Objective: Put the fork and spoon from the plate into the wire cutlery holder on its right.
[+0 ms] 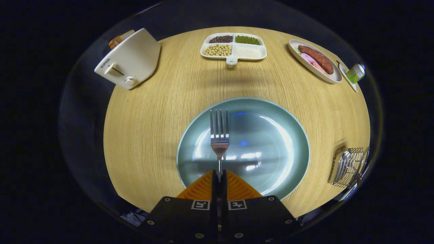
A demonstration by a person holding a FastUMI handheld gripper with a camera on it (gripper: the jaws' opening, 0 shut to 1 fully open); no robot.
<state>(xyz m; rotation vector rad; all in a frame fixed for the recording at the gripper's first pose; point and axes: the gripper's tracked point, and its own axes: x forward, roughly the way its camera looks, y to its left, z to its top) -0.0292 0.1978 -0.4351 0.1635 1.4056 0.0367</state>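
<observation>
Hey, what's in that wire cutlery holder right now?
The wire cutlery holder, right of the plate, looks empty through its bars, though its far side is hard to see. The hand-held gripper holds the fork.

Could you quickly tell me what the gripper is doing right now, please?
Gripper: shut on the fork, gripping its handle, tines pointing ahead over the plate.

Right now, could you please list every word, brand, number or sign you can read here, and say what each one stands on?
"SUPOR": on the front of the white toaster, beside its lever.
Small green bottle beyond the sausage plate: its label is too small and blurred to read.
Gripper, shut on the fork handle: two square coded markers on its body, patterns and not text.
</observation>
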